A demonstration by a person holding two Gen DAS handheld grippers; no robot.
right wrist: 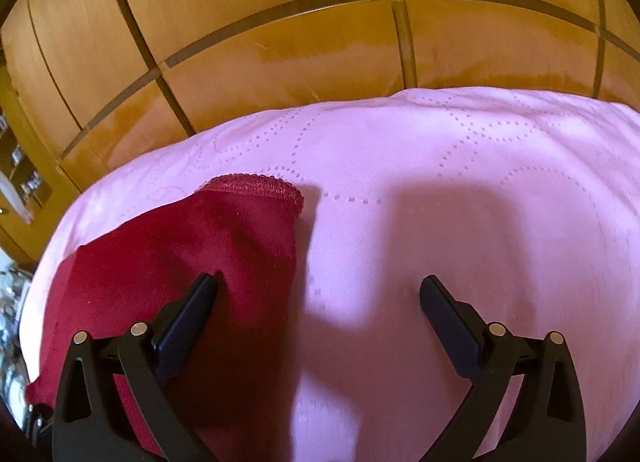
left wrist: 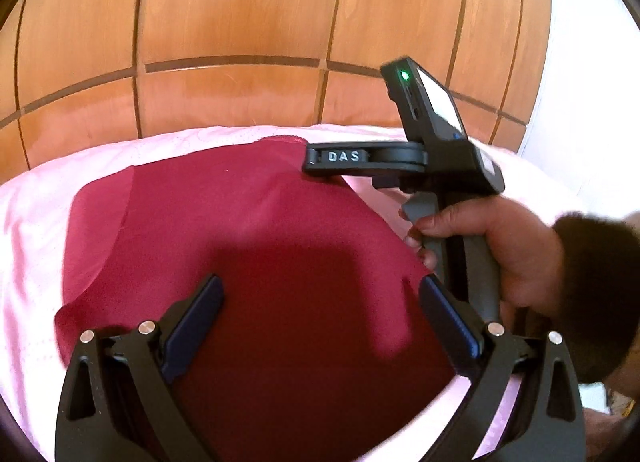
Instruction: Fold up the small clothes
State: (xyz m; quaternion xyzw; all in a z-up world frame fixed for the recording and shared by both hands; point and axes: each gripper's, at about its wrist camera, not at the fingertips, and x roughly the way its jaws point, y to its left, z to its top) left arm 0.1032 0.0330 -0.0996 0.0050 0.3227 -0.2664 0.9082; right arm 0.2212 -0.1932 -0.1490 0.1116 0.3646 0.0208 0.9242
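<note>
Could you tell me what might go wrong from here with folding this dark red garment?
Both grippers, left and right, hang open over the dark red fabric garment, gripping nothing. A closing finger might pinch the pink quilted cover along with it. The lace-trimmed hem might bunch unevenly.

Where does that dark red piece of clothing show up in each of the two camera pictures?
Left wrist view: the red garment fills the lower middle, spread on the pink bedcover, under the open left gripper.
Right wrist view: the red garment lies at lower left, under the left finger of the open right gripper.
Shared landmark: its lace-trimmed hem, seen also at.
</note>
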